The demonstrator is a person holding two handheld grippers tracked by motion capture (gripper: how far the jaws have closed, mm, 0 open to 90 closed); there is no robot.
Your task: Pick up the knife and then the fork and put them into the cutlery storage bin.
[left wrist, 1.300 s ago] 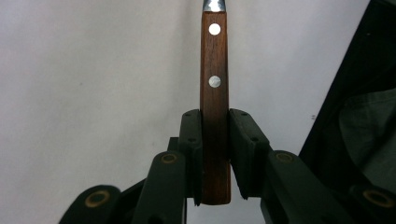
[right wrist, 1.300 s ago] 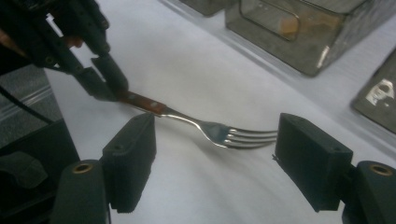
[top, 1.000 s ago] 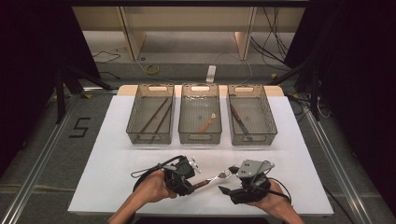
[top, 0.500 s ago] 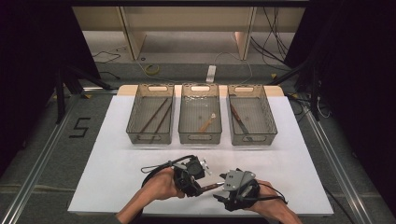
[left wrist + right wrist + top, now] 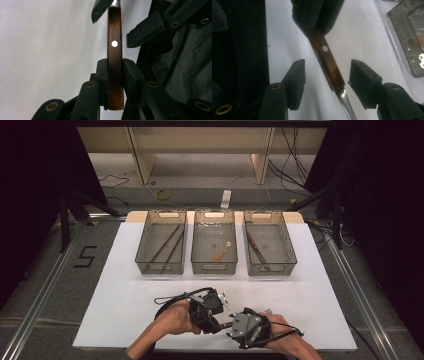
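Your right hand-held gripper (image 5: 324,82) has just been closing around the wooden-handled utensil (image 5: 115,62), pads not yet touching, while your left hand-held gripper (image 5: 115,72) pinches its handle end at the counter's (image 5: 125,285) 6 o'clock: handover pending.

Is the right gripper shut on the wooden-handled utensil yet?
Not yet. The right gripper has been closing, but gaps remain between both pads and the wooden handle. The left gripper clamps the handle's other end.

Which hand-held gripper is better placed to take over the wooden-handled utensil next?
Right. The right hand-held gripper, its jaws just closing, already straddles the wooden handle without touching it; the left hand-held gripper clamps its end.
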